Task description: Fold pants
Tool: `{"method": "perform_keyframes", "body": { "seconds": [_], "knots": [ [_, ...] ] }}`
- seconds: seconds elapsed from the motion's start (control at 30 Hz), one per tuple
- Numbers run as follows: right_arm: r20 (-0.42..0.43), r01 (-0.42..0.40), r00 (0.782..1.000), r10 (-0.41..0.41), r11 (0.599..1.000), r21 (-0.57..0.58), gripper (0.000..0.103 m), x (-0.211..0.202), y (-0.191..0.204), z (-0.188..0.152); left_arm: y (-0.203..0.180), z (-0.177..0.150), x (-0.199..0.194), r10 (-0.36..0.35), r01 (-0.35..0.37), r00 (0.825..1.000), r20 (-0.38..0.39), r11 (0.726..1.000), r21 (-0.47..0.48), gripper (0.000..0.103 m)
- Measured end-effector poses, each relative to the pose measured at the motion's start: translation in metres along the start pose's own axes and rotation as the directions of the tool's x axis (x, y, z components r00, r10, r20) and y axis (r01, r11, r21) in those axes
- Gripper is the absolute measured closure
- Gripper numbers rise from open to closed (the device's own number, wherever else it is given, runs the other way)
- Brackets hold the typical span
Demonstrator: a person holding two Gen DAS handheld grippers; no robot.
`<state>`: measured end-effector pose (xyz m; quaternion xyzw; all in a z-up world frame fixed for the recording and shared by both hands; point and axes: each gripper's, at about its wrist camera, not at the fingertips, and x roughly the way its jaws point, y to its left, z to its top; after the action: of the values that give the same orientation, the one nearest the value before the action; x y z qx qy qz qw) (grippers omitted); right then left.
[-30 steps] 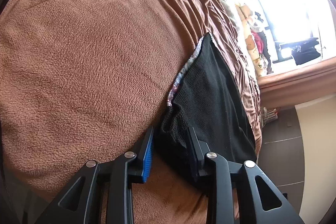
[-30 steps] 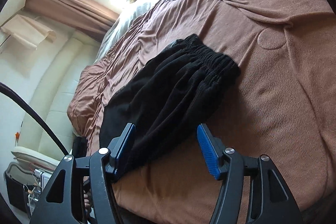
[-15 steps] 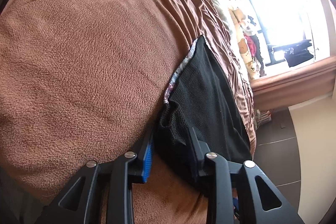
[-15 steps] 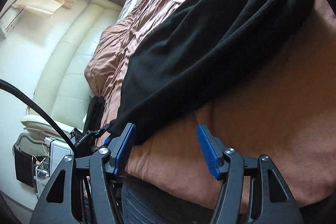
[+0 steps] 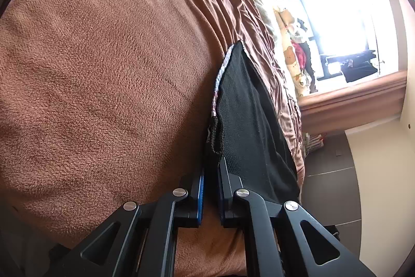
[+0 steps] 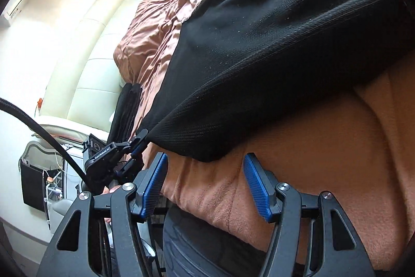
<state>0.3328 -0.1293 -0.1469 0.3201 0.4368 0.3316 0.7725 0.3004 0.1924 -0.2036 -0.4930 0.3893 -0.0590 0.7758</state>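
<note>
The left gripper [image 5: 211,170] pinched the pants' [image 5: 249,116] hem corner; the right gripper [image 6: 205,168] gaped empty, risking a lopsided lift.

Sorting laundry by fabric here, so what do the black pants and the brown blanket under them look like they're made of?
Black pants: looks like a matte knit, maybe cotton jersey; fine ribbed weave, specks of lint. Brown blanket: probably fleece; fuzzy, pebbled nap with soft creases.

A bed carries a brown fleece blanket [image 5: 109,74], spread and creased; black pants [image 6: 272,48] lie flat directly on it.
</note>
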Motion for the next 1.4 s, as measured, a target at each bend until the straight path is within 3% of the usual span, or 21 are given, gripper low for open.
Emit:
{"method": "perform_keyframes", "body": {
  "seconds": [0.33, 0.43, 0.5, 0.6, 1.13, 1.23, 1.4],
  "knots": [
    [0.026, 0.077, 0.997, -0.078, 0.997, 0.017, 0.062, 0.030, 0.010, 0.000, -0.001, 0.009, 0.010, 0.012, -0.012, 1.000, -0.006, 1.000, -0.001, 0.094],
    [0.043, 0.105, 0.994, -0.105, 0.994, 0.012, 0.076, 0.039, 0.014, 0.000, -0.002, 0.012, 0.014, 0.013, -0.013, 1.000, -0.008, 1.000, -0.002, 0.094],
    [0.046, 0.116, 0.992, -0.117, 0.993, 0.013, 0.093, 0.041, 0.016, 0.000, -0.003, 0.013, 0.014, 0.015, -0.015, 1.000, -0.009, 1.000, -0.004, 0.094],
    [0.038, 0.100, 0.994, -0.101, 0.995, 0.029, 0.100, 0.038, 0.020, 0.000, -0.006, 0.011, 0.009, 0.016, -0.016, 1.000, -0.004, 1.000, 0.003, 0.094],
    [-0.068, 0.153, 0.986, -0.154, 0.988, -0.020, 0.099, 0.035, 0.044, -0.008, 0.009, -0.003, 0.006, 0.034, -0.035, 0.999, -0.007, 0.999, -0.032, 0.094],
    [-0.077, 0.149, 0.985, -0.157, 0.984, -0.097, 0.099, 0.021, 0.059, -0.003, 0.008, -0.002, 0.007, 0.031, -0.032, 0.999, -0.013, 0.998, -0.046, 0.088],
    [-0.018, 0.168, 0.985, -0.174, 0.967, -0.193, 0.097, -0.012, 0.078, 0.015, 0.007, -0.001, 0.006, 0.014, -0.014, 1.000, -0.001, 0.998, -0.062, 0.077]
  ]
}}
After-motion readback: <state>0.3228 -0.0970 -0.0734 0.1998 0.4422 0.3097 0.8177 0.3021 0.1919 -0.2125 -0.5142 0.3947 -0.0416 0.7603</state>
